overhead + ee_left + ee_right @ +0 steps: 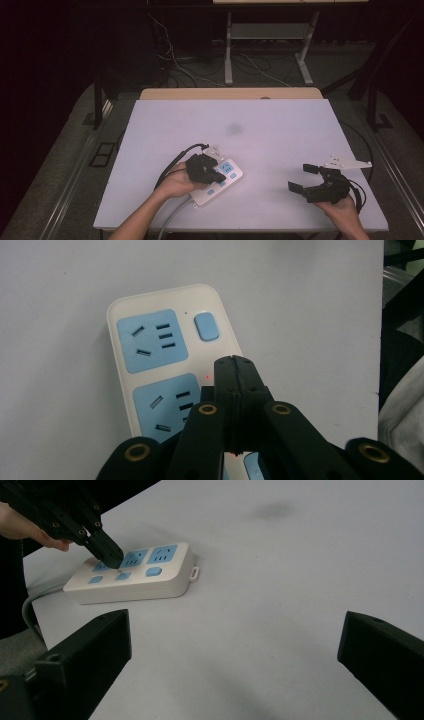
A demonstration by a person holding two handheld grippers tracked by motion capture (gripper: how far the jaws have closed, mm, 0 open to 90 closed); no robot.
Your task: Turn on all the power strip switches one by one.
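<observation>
A white power strip (231, 176) with blue sockets and blue switch buttons lies on the white table near its front left. My left gripper (220, 176) is shut, and nothing is between its jaws. In the left gripper view its closed tips (234, 362) sit over the strip (150, 340) beside the second socket, just below the end button (206, 326). I cannot tell whether they press the strip. The right gripper view shows that gripper (111, 557) above the strip (150, 582). My right gripper (302, 178) stands open over bare table at the front right, jaws wide apart (235, 650).
The strip's grey cable (172, 220) runs off the table's front edge (30, 610). A faint grey smudge (234, 129) marks the table's middle. Beyond the table (280, 115) are a wooden edge (230, 93), desk legs and loose floor cables.
</observation>
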